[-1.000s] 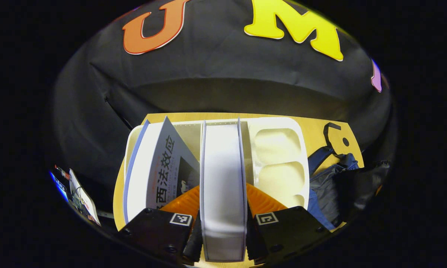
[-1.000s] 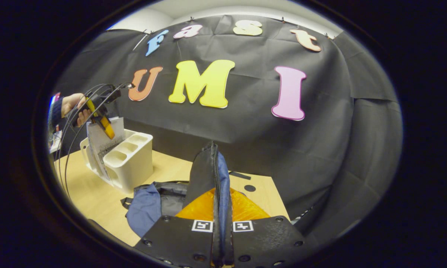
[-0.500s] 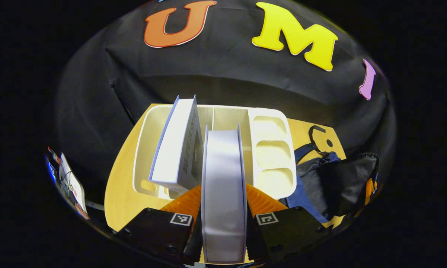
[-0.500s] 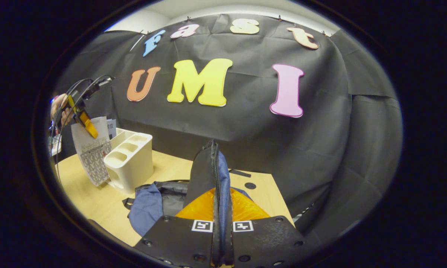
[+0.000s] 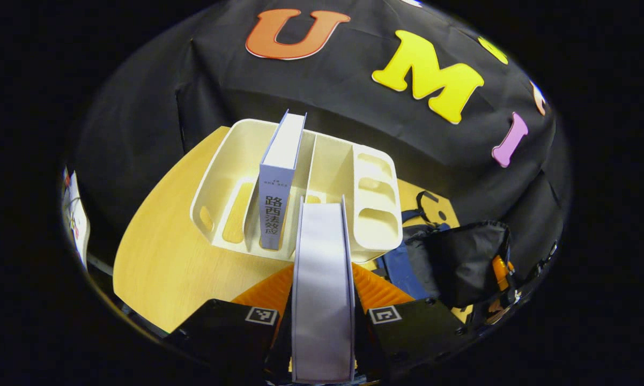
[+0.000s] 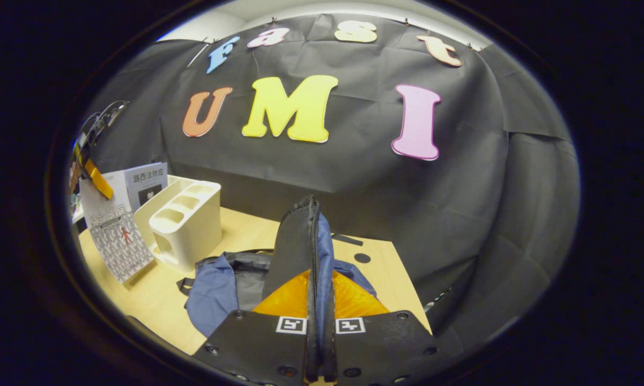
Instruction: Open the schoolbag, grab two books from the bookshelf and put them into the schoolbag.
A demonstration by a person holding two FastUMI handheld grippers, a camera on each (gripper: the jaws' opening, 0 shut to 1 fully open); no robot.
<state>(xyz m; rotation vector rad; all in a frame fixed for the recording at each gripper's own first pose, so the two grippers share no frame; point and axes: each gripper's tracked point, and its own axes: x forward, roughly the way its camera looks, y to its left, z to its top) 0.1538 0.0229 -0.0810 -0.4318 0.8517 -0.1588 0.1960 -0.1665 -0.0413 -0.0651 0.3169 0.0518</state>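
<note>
Two books: one clamped in a gripper and clear of the rack, one upright in the rack.
Table (image 5: pixel 161 262): pale wood, running under everything, with the booth's black cloth behind it.
Bookshelf (image 5: pixel 214 177): cream plastic rack standing on the table, on the left side of both views; long slots on its left part, three small cups along its right side (image 6: pixel 185 214).
Second book (image 5: pixel 279 177): standing upright in a long slot of the bookshelf, spine with dark print toward the left gripper view; in the right gripper view its pale cover (image 6: pixel 146 185) rises above the rack.
First book (image 5: pixel 322 289): white page edge toward the camera, sitting between the fingers of the left gripper view, lifted out of the bookshelf and in front of it; in the right gripper view it hangs at the far left (image 6: pixel 115 236), patterned cover facing out, beside the rack and above the table.
Left gripper (image 5: pixel 322 316): both fingers pressed flat on the first book's covers, one on each side.
Schoolbag (image 5: pixel 450 262): blue and black, lying on the table just right of the bookshelf; one flap of it (image 6: pixel 305 241) stands raised with a zip running along its edge.
Right gripper (image 6: pixel 320 332): fingers closed together on the schoolbag's raised zipped flap, holding it up over the rest of the bag.
</note>
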